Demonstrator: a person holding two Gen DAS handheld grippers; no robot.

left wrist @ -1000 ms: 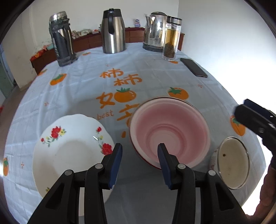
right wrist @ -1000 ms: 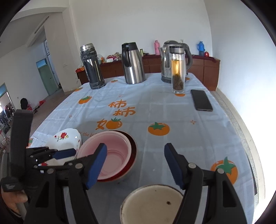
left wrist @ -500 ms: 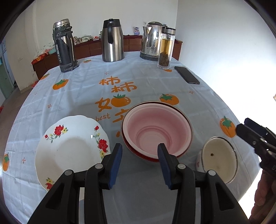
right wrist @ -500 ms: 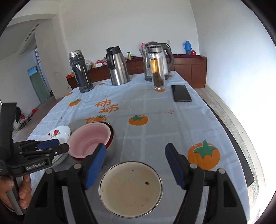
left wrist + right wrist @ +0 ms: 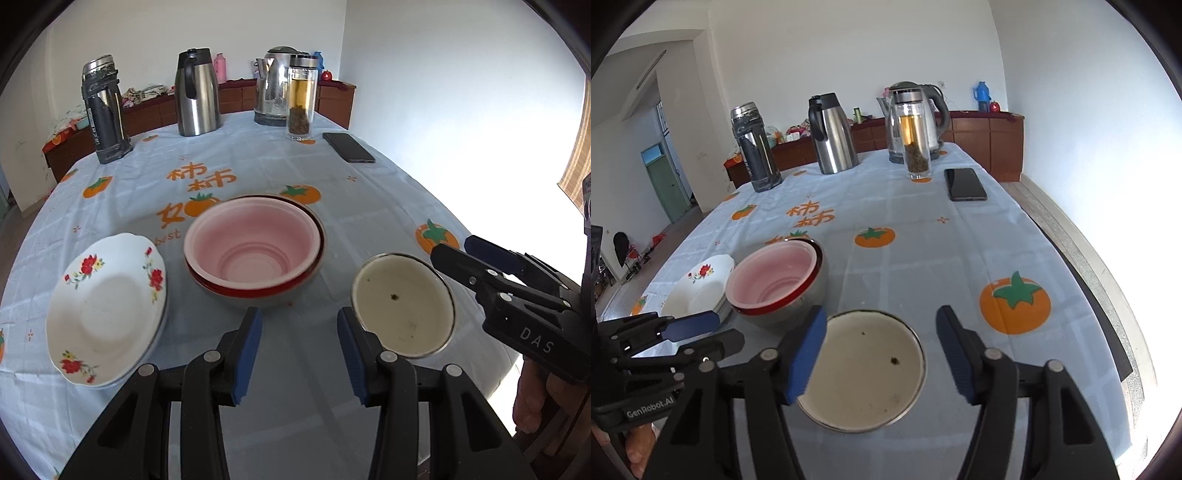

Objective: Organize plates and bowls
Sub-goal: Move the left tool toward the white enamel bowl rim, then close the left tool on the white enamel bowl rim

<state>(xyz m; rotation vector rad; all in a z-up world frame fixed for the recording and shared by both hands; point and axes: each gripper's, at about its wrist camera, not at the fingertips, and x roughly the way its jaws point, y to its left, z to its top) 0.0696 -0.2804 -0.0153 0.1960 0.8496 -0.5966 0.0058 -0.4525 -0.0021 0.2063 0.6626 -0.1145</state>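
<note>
Bowls and plates sit along the near part of a table covered by a pale blue tablecloth (image 5: 258, 162) printed with orange persimmons. A cream enamel bowl (image 5: 862, 371) with a thin metal rim and a few dark specks inside stands nearest the right gripper (image 5: 881, 349). The right gripper's jaws have just been closing and stand apart on either side of the bowl, the blue pads not pressing on it; whether the left pad touches the rim I cannot tell. To the left of that bowl, a pink bowl (image 5: 255, 247) is nested in a red-rimmed bowl (image 5: 258, 291). Further left lies a white scalloped plate with red flowers (image 5: 107, 310), on top of at least one more plate. The left gripper (image 5: 299, 349) hangs over bare cloth in front of the pink bowl, jaws partly open with nothing between them. At the far end of the table stand a dark flask (image 5: 105, 110), a steel carafe (image 5: 195, 98), an electric kettle (image 5: 275, 86) and a glass tea bottle (image 5: 301, 103), with a black phone (image 5: 349, 147) lying flat nearby.
</note>
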